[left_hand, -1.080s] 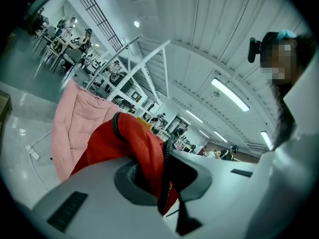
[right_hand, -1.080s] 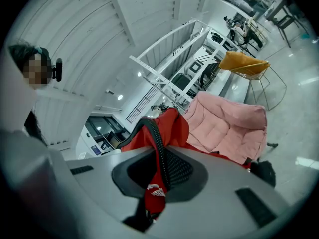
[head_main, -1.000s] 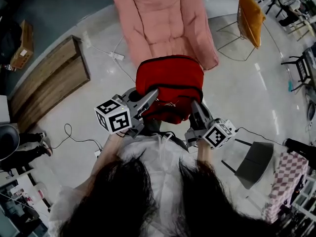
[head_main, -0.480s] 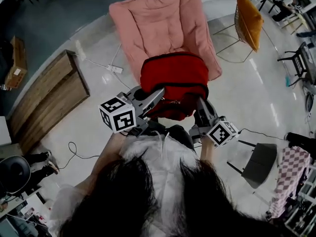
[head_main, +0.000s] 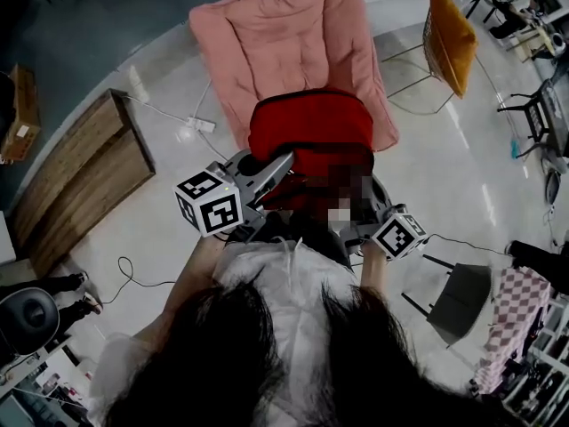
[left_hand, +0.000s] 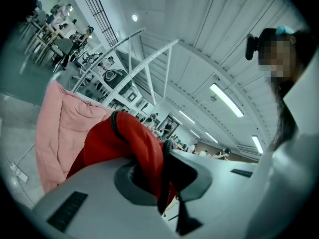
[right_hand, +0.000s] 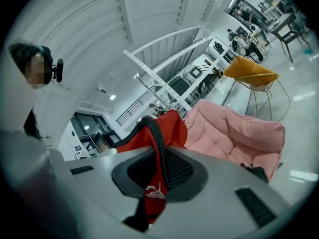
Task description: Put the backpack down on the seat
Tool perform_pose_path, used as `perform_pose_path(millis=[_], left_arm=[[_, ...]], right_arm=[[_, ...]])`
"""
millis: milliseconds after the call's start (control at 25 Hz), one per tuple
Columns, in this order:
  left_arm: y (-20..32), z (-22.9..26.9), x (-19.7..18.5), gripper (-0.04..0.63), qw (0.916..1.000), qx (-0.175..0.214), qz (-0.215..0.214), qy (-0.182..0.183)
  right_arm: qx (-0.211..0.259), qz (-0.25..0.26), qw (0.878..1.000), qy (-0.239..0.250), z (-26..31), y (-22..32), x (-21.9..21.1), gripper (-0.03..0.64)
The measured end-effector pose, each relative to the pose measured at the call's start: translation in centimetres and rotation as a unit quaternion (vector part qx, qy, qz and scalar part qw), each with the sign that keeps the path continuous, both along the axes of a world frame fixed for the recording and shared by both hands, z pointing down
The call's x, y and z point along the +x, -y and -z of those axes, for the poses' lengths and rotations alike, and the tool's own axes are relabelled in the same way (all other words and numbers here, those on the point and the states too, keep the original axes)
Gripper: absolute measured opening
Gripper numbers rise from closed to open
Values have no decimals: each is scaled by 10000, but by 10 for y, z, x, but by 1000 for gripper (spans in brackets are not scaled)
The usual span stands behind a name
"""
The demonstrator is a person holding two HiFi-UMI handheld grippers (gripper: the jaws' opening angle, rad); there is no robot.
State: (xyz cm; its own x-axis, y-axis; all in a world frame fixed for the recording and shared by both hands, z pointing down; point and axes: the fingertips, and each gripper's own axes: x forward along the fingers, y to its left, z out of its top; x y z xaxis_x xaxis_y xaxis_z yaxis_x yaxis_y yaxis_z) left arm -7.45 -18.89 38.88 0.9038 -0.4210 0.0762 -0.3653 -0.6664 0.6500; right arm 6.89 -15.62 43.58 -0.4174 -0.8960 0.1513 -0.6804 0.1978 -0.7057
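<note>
A red backpack (head_main: 309, 136) hangs between my two grippers, just in front of and over the near edge of a pink padded seat (head_main: 284, 52). My left gripper (head_main: 286, 169) is shut on the backpack's left side; red fabric (left_hand: 142, 148) is pinched between its jaws. On the right side, my right gripper (head_main: 366, 198) is shut on a red and black mesh strap (right_hand: 160, 158) of the backpack. In the right gripper view the pink seat (right_hand: 239, 133) lies beyond the backpack; in the left gripper view the seat (left_hand: 65, 128) is to its left.
A wooden bench (head_main: 80, 172) lies on the floor to the left. A wire chair with an orange cushion (head_main: 449, 29) stands at the upper right. Cables and a power strip (head_main: 200, 124) trail on the floor left of the seat. A dark chair (head_main: 458, 296) is at the lower right.
The backpack and both grippers have come closer to the pink seat; the backpack now overlaps the seat's near edge more. Both grips are unchanged.
</note>
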Motion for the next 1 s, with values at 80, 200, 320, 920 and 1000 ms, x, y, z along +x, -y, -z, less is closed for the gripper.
perform_pose_path(millis=[80,200,320,920,1000], left_arm=[[12,-4,4,55,10000,-35,75,31],[32,-12,11,55,9997,-116,184,93],[53,-21,17,55,9992,-244,254,172],[183,-110,81,55,9889,-965,551,984],[200,-133,87,55,9855,-1116,535,1157]], right_arm=[[-43,75,10000,-2,-5,13,4,49],[-126,178,9998,2,-13,35,12,49],[-227,294,9993,9,-20,58,18,49],[-753,1231,9895,42,-104,182,65,43],[-957,1234,9877,20,-130,196,68,43]])
